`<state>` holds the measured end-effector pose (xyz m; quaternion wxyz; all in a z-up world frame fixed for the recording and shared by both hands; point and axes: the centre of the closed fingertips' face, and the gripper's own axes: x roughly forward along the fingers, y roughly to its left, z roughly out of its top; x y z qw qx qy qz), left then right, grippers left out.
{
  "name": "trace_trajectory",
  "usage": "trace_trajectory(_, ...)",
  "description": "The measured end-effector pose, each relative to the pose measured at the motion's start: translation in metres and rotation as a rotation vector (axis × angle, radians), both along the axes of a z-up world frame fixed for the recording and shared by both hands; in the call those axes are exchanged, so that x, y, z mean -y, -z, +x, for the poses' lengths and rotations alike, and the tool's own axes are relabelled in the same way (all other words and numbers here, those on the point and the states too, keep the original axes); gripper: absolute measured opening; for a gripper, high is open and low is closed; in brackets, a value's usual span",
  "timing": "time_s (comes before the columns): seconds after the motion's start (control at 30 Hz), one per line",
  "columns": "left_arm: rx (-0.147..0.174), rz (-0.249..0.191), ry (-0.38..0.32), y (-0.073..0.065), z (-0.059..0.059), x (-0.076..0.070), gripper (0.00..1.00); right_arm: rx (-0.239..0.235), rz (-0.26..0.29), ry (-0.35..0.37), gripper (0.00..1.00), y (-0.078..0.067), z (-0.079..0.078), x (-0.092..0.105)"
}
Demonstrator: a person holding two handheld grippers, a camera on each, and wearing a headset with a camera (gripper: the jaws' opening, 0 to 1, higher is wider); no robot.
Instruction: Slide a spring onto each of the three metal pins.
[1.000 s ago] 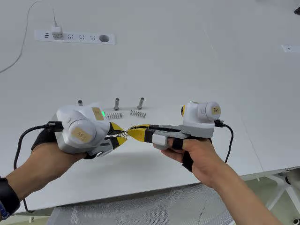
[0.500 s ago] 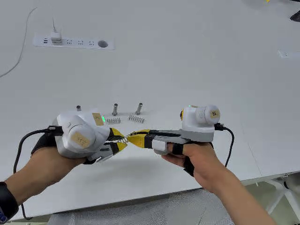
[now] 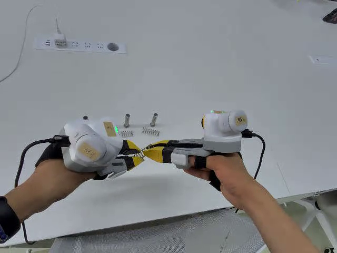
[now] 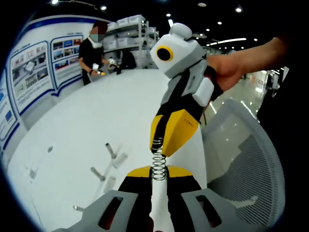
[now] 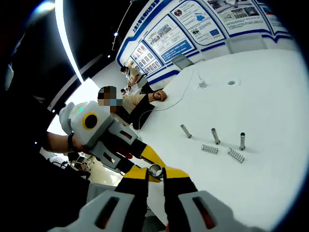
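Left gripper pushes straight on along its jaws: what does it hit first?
The right gripper: its yellow jaws are dead ahead, at the far end of the spring the left gripper holds. Gap looks tiny.

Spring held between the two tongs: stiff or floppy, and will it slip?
Probably flexible: the spring is thin open coil, so it may bow or pop free if squeezed endwise. Likely very light, being tiny beside the left tongs and right tongs. Round, so it would probably roll if dropped.
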<state>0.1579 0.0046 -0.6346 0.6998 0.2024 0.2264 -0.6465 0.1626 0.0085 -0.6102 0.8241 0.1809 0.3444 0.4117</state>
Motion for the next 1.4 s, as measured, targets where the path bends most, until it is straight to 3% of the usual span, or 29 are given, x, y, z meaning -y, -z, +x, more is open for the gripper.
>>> trace_trajectory(0.23,0.010,0.013,0.016,0.002,-0.002,-0.001,0.10,0.022,0.034,0.009,0.14,-0.011,0.004,0.004)
trace_trajectory(0.63,0.017,0.005,0.019,0.000,0.000,-0.002,0.10,0.027,-0.007,-0.030,0.21,-0.011,-0.001,0.010)
trace_trajectory(0.77,0.019,-0.002,0.024,-0.003,0.000,0.000,0.10,0.045,-0.046,-0.069,0.22,-0.014,-0.001,0.012)
trace_trajectory(1.07,0.017,-0.011,0.032,-0.007,-0.002,0.002,0.10,0.107,-0.207,-0.219,0.23,-0.017,-0.011,0.012)
trace_trajectory(1.4,0.025,-0.008,0.049,-0.009,-0.005,0.004,0.10,0.139,-0.288,-0.331,0.23,-0.018,-0.013,0.007)
